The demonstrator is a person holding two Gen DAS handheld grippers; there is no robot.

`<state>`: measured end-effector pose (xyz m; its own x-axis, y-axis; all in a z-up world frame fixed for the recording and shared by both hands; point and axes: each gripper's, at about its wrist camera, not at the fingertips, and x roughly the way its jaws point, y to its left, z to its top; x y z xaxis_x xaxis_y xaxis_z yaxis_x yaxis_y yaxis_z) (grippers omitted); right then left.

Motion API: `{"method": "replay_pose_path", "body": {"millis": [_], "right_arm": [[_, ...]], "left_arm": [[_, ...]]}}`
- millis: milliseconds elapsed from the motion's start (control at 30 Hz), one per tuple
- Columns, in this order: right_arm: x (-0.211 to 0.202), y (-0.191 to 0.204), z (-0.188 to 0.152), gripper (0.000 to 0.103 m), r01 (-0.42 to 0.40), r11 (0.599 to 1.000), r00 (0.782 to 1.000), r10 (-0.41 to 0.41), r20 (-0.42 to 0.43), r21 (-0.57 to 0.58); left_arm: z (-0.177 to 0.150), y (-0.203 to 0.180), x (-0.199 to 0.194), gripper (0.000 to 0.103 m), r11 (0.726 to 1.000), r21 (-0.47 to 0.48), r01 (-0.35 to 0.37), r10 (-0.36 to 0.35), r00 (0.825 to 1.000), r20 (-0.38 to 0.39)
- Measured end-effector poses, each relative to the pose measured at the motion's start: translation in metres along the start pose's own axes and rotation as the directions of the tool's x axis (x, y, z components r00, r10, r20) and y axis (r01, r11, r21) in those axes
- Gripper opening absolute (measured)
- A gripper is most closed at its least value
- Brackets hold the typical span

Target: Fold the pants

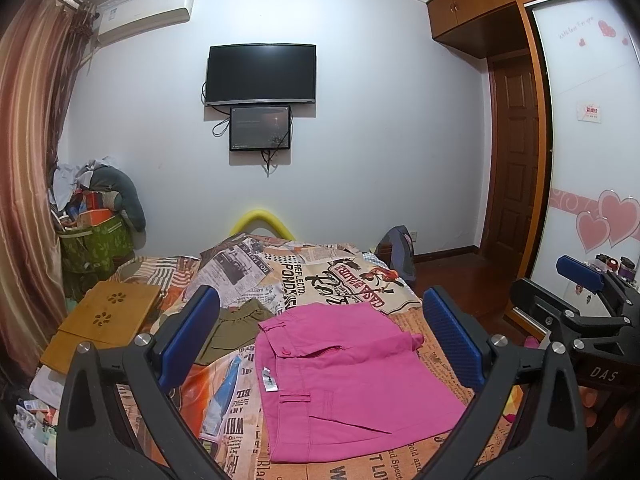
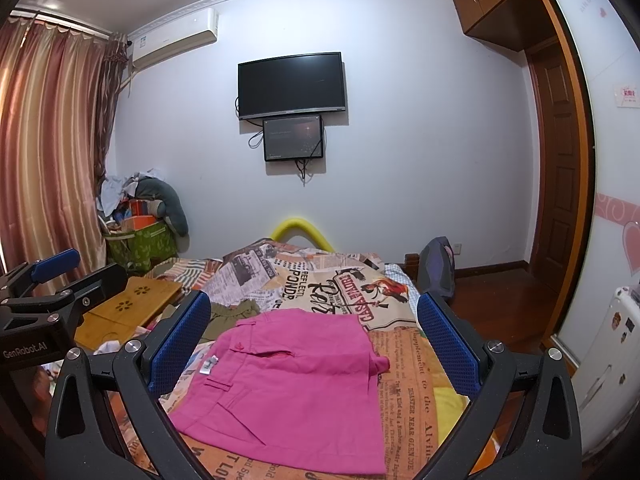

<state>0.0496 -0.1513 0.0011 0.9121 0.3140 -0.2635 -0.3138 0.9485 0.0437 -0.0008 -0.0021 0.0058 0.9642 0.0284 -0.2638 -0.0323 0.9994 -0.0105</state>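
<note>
Pink pants (image 1: 344,376) lie folded in a flat rectangle on the printed bedspread (image 1: 320,276); they also show in the right wrist view (image 2: 296,384). My left gripper (image 1: 320,340) is open and empty, held above the pants with its blue pads wide apart. My right gripper (image 2: 316,348) is open and empty too, above the same pants. In the left wrist view the right gripper (image 1: 588,312) shows at the right edge. In the right wrist view the left gripper (image 2: 44,292) shows at the left edge.
Olive-green shorts (image 1: 236,332) lie on the bed left of the pants. A wooden lap tray (image 1: 100,320) sits at the bed's left side. A green basket (image 1: 96,248) of clutter stands by the curtain. A dark backpack (image 2: 438,268) leans at the bed's far right.
</note>
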Motion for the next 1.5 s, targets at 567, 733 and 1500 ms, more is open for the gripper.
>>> {"method": "replay_pose_path", "body": {"millis": [567,733,1500], "right_arm": [[0.0,0.0,-0.001,0.103,0.0,1.0,1.0,0.0,-0.002,-0.001],[0.004,-0.001,-0.004,0.103,0.0,1.0,1.0,0.0,-0.01,0.002],[0.115,-0.057,-0.072,0.103,0.11,0.993,0.939,-0.114,-0.325,-0.031]], "left_arm": [[0.0,0.001,0.001,0.103,1.0,0.0,0.003,-0.003,1.0,-0.001],[0.0,0.001,0.004,0.103,1.0,0.0,0.0,0.0,1.0,-0.007],[-0.081,0.047,0.165,0.103,0.999,-0.002,-0.054,0.05,0.925,-0.377]]}}
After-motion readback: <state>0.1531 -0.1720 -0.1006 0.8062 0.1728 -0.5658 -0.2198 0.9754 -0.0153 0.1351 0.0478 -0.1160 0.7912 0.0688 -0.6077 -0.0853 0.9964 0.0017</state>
